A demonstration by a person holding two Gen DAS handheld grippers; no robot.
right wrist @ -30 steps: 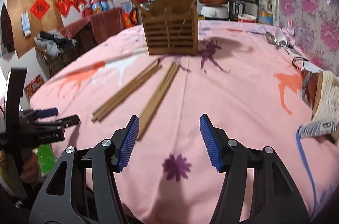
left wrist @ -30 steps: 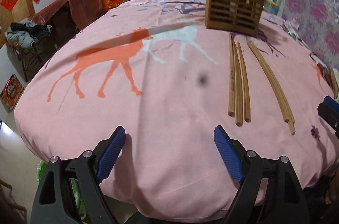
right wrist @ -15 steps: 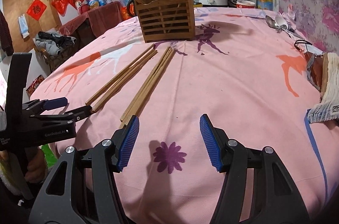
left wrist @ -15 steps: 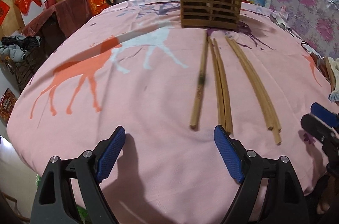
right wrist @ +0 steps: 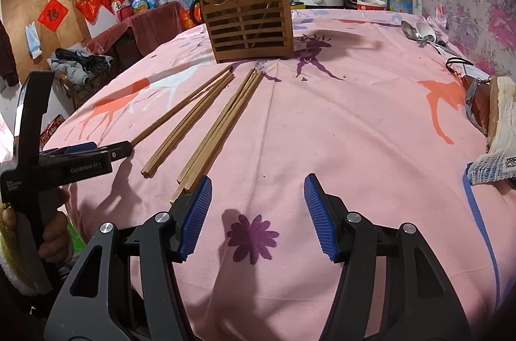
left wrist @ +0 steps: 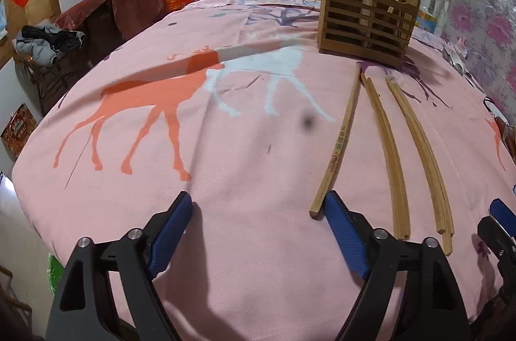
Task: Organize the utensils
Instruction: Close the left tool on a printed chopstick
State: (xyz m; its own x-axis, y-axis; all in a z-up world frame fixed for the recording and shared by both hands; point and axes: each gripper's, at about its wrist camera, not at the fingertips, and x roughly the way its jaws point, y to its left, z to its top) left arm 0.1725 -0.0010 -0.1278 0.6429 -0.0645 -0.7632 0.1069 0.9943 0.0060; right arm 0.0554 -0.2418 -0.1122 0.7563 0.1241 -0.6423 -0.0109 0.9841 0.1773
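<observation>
The left gripper (left wrist: 256, 231) was wide open and held nothing. The single chopstick (left wrist: 338, 141) lay on the tablecloth (left wrist: 225, 147), its long axis pointing away toward the wooden holder (left wrist: 364, 28), its near end just beside the right finger (left wrist: 343, 231). The right gripper (right wrist: 258, 212) was also open and empty, beside the other chopsticks (right wrist: 219, 128).

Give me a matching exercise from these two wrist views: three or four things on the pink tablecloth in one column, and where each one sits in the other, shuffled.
Things:
1. slatted brown wooden utensil holder
2. loose wooden chopsticks
3. metal spoons
4. purple flower print

Places:
A. far right of the cloth
B. between the open right tool's fingers
C. far middle, upright
D. flat in front of the holder

Pairs: 1-C, 2-D, 3-A, 4-B
</observation>
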